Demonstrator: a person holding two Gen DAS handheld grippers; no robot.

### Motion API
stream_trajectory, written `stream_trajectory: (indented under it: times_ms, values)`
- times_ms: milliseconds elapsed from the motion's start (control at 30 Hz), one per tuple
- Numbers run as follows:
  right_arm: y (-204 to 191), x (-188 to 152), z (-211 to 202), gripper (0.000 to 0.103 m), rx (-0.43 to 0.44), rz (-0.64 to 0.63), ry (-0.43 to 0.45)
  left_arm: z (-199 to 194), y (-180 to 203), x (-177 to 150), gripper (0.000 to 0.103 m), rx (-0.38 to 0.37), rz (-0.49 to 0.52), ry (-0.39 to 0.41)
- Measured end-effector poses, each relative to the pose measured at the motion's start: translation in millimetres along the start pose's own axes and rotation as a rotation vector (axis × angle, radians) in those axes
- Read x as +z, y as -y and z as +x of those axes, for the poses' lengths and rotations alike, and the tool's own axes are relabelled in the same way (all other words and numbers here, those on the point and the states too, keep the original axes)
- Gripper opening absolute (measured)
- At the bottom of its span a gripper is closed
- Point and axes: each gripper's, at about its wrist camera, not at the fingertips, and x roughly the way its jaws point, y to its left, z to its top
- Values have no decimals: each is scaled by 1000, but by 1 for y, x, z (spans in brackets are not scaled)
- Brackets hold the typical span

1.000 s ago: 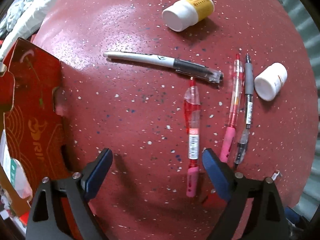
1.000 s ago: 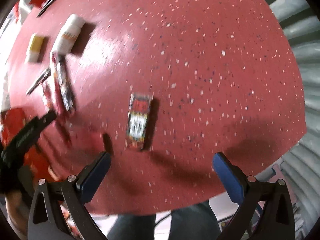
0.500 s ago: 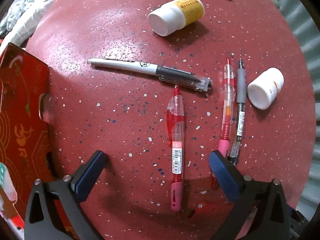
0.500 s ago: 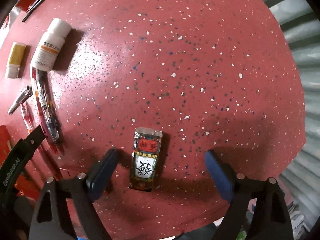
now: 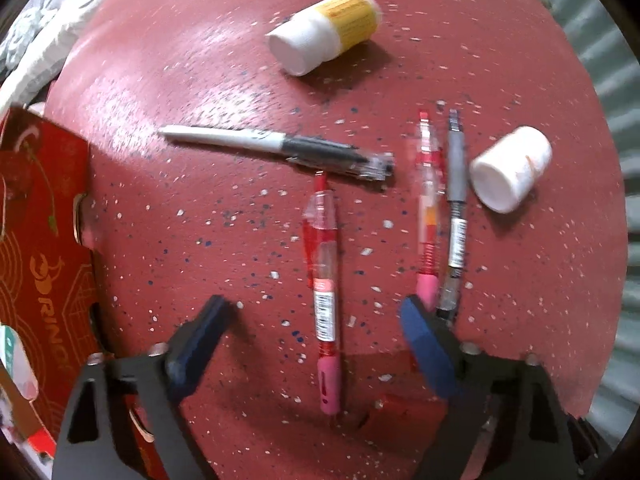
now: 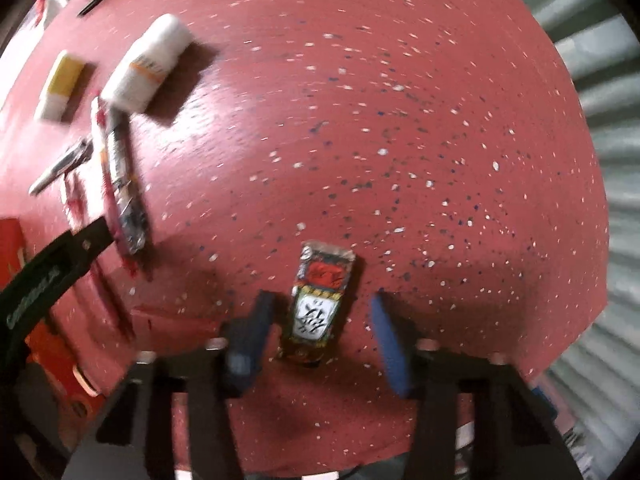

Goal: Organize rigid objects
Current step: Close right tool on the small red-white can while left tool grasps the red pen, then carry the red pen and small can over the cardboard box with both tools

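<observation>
Red speckled tabletop [image 5: 200, 220] first, with a red box [image 5: 36, 248] over at 9 o'clock. Left tongs [image 5: 312, 320] spread wide around a red pen [image 5: 324, 280]; two bottles [image 5: 328, 32] lie up at 12 to 2. Right tongs [image 6: 320, 320] spread either side of a small card pack [image 6: 320, 296], not touching.

Our left gripper [image 5: 312, 322]: jaws spread wide, blue pads low over the surface, nothing between them gripped. Our right gripper [image 6: 322, 318]: jaws parted more narrowly, pads either side, not yet clamped.
</observation>
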Motion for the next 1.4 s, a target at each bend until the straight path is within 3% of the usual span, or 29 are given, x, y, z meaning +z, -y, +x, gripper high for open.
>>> stream_trajectory:
  times_ms: [33,67,100,167,267,500,767,1000,1233,1400]
  values:
    - [-2,-2,-1,26,3,-15,-3,-3,6,2,68,2,24,0]
    - [-3,-3,-1,25,5,-23,-6,-5,9,1,54,0,40,2]
    - [-3,-5,-1,25,14,-31,-10,-7,11,1,49,2,52,-1]
    - [-2,-8,-1,25,28,-39,-18,-9,10,1,11,-5,66,-12]
    - [9,-14,-3,25,52,-23,-25,-11,-1,-1,10,-60,46,-56]
    - [33,-28,-18,25,159,11,-38,-41,-7,-24,10,-122,73,-55]
    - [59,-41,-49,25,215,56,-25,-63,-13,-49,10,-179,108,-52]
    - [68,-40,-72,25,278,57,1,-111,-28,-52,11,-256,151,11]
    - [51,-42,-89,25,277,3,33,-136,-58,-60,11,-239,172,48]
    - [25,-42,-100,25,267,-69,57,-150,-82,-74,11,-246,103,96]
